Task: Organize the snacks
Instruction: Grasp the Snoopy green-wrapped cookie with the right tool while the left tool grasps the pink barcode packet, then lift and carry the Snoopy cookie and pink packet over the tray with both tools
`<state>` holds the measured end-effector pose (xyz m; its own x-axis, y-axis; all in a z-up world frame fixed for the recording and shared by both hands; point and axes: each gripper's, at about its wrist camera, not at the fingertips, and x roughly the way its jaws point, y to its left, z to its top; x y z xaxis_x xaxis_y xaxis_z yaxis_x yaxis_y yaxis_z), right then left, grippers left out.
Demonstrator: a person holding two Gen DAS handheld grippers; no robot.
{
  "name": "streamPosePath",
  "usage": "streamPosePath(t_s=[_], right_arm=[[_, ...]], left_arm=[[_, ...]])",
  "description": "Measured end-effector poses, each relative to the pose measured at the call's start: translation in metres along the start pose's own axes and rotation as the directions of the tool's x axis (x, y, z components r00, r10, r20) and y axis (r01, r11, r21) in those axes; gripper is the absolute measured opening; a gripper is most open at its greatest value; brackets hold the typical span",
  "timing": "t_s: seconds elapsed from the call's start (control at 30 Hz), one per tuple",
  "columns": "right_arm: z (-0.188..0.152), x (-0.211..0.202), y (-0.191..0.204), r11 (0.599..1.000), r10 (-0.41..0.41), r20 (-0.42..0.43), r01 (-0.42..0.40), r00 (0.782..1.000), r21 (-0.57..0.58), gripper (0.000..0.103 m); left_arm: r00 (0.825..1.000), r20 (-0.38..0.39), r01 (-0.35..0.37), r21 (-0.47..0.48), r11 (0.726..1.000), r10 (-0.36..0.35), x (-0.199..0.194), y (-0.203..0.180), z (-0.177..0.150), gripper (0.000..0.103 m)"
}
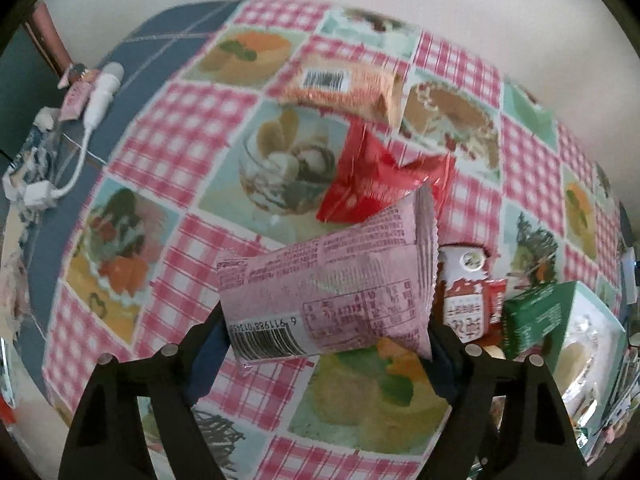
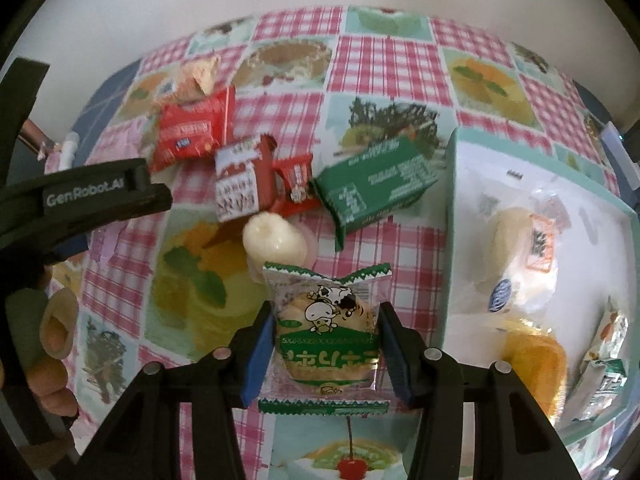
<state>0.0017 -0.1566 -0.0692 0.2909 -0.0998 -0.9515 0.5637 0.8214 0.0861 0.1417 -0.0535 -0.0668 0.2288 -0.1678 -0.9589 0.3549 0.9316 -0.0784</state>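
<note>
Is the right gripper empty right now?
No, the right gripper is clamped on a green cow-print snack packet, its blue pads pressing both sides.

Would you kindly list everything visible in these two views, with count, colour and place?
pink packet: 1, pink, held off the cloth between the left fingers
green cow packet: 1, green and clear, between the right fingers
red packets: 2 larger, one small, red, mid-table
orange packet: 1, orange, far side
green carton: 1, dark green, beside the tray
white jelly cup: 1, white, ahead of the cow packet
tray: 1, mint rim, white inside, right side, holding several wrapped snacks
tablecloth: 1, pink check with dessert pictures
white cable: 1, left edge
left hand-held gripper: 1, black, shut on pink packet
right hand-held gripper: 1, black, blue pads, shut on cow packet
</note>
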Motion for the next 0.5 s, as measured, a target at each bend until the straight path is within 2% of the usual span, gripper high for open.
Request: streamPosePath(t_s=[0.3, 0.5], right_arm=[[0.001, -0.045, -0.025, 0.998, 0.013, 0.081, -0.018, 0.997, 0.059, 0.053], [0.005, -0.063, -0.034, 0.995, 0.005, 0.101, -0.015, 0.995, 0.099, 0.053]], left_arm=[[0.994, 0.113, 0.002, 0.025, 1.000, -0.004, -0.063, 0.000, -0.008, 0.085], [0.989, 0.144, 0.009, 0.051, 0.999, -0.017, -0.076, -0.009, -0.001, 0.085]])
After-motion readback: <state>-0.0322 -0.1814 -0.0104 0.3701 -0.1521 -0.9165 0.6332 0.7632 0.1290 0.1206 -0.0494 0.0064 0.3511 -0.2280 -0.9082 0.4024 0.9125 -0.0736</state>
